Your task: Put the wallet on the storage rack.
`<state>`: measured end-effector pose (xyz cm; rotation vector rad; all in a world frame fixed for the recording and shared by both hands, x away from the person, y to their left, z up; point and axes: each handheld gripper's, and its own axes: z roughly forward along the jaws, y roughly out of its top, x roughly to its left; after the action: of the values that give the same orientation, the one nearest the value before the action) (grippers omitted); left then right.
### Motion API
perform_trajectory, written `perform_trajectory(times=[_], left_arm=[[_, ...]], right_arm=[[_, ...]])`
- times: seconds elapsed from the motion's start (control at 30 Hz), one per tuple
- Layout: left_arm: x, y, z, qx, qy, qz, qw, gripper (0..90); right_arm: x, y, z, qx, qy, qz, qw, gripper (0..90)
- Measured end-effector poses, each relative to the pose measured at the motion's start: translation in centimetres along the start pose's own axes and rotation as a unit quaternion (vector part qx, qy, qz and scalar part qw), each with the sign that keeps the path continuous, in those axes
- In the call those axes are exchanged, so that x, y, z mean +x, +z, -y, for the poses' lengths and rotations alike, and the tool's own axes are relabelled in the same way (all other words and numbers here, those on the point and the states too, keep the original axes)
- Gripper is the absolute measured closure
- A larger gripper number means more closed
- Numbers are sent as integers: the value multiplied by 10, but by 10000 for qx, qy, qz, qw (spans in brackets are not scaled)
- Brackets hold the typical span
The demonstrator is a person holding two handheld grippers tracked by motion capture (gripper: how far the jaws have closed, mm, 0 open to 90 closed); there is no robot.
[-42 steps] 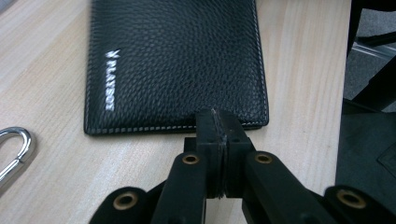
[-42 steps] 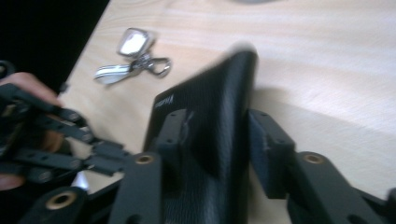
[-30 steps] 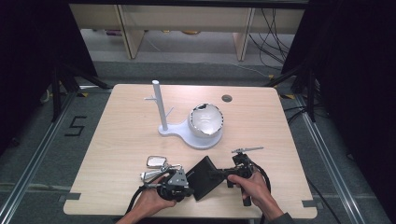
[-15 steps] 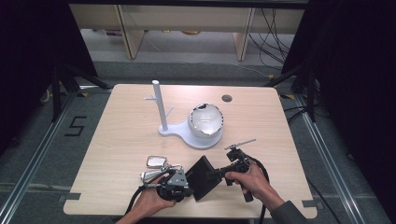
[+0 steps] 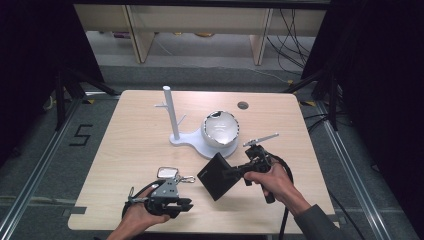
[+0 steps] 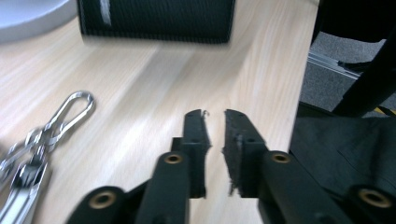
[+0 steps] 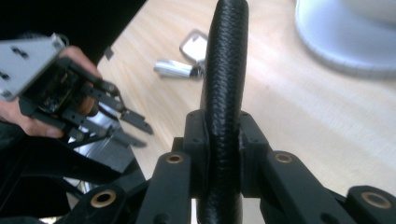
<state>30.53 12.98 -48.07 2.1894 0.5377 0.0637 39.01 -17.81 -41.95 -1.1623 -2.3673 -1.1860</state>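
Wooden table point(image 5: 125, 150), black wallet point(image 5: 217, 175) clamped in right tongs point(image 5: 233, 173); left tongs point(image 5: 186, 202) parted, empty.

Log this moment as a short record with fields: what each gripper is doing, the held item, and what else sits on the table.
right gripper: shut on the black wallet, lifted clear of the table
left gripper: jaws have just been opening, a narrow gap, nothing between them
wallet: flat, textured black, tilted on edge
keys: on the table near the left gripper, with a silver clip
white stand: upright post on a white base, mid table
round mirror: on the stand's base, beside the post
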Motion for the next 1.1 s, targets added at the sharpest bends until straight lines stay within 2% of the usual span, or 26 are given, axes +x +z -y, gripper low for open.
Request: perform_trajectory(times=[0.03, 0.07, 0.1, 0.2, 0.27, 0.37, 0.43, 0.47, 0.5, 0.53, 0.57, 0.6, 0.63, 0.67, 0.77, 0.8, 0.87, 0.9, 0.93, 1.03, 1.07, 1.1], left_arm=[[0, 0, 0, 0, 0, 0, 10000, 755], [-1, -4, 3, 37, -84, -15, 10000, 755], [-1, -8, 7, 6, -126, -1, 9999, 717], [0, -15, 11, 85, -63, -58, 9999, 668], [-1, -19, 15, 56, -131, -82, 9999, 600], [-3, -21, 18, 52, -225, -57, 9997, 555], [-2, -23, 22, 121, -268, -132, 9995, 515], [-3, -24, 24, 124, -379, -156, 9991, 515], [-3, -25, 26, 120, -357, -138, 9992, 494], [-1, -27, 27, 206, -276, -189, 9992, 486], [-1, -27, 27, 206, -276, -189, 9992, 475], [-2, -28, 30, 144, -389, -210, 9989, 462], [-2, -29, 31, 103, -434, -222, 9988, 454], [-1, -30, 32, 130, -407, -261, 9987, 441], [-1, -31, 34, 123, -438, -297, 9985, 415], [-1, -32, 36, 139, -470, -365, 9981, 398], [-1, -32, 38, 142, -490, -396, 9979, 385], [-1, -33, 39, 202, -486, -436, 9977, 384], [-2, -32, 40, 167, -564, -437, 9973, 381], [-2, -32, 42, 197, -547, -447, 9973, 366], [0, -33, 43, 243, -451, -472, 9976, 366], [0, -33, 43, 243, -451, -472, 9976, 365]], right_arm=[[0, 0, 0, 0, 0, 0, 10000, 778], [1, -3, -3, -45, -8, 33, 10000, 778], [2, -9, -8, -114, 20, 42, 9999, 778], [2, -13, -14, -149, 18, 107, 9998, 778], [-2, -20, -21, -274, 44, 179, 9995, 777], [-4, -23, -24, -315, 46, 238, 9992, 778], [-6, -27, -28, -359, 105, 234, 9990, 778], [-7, -28, -29, -402, 91, 265, 9988, 778], [-7, -32, -31, -397, 201, 237, 9987, 778], [-11, -33, -33, -468, 36, 322, 9984, 778], [-11, -36, -34, -492, 123, 282, 9983, 777], [-13, -38, -35, -549, 66, 295, 9980, 778], [-11, -40, -36, -529, 248, 319, 9978, 778], [-13, -41, -37, -591, 164, 340, 9975, 777], [-16, -47, -40, -655, 175, 382, 9970, 777], [-19, -52, -43, -771, 264, 414, 9958, 777], [-22, -55, -46, -839, 263, 410, 9953, 778], [-24, -57, -47, -872, 257, 504, 9946, 778], [-26, -59, -49, -932, 315, 461, 9941, 777], [-30, -62, -52, -1033, 365, 493, 9928, 778], [-36, -64, -56, -1136, 383, 561, 9912, 778], [-36, -64, -56, -1136, 383, 561, 9912, 778]])
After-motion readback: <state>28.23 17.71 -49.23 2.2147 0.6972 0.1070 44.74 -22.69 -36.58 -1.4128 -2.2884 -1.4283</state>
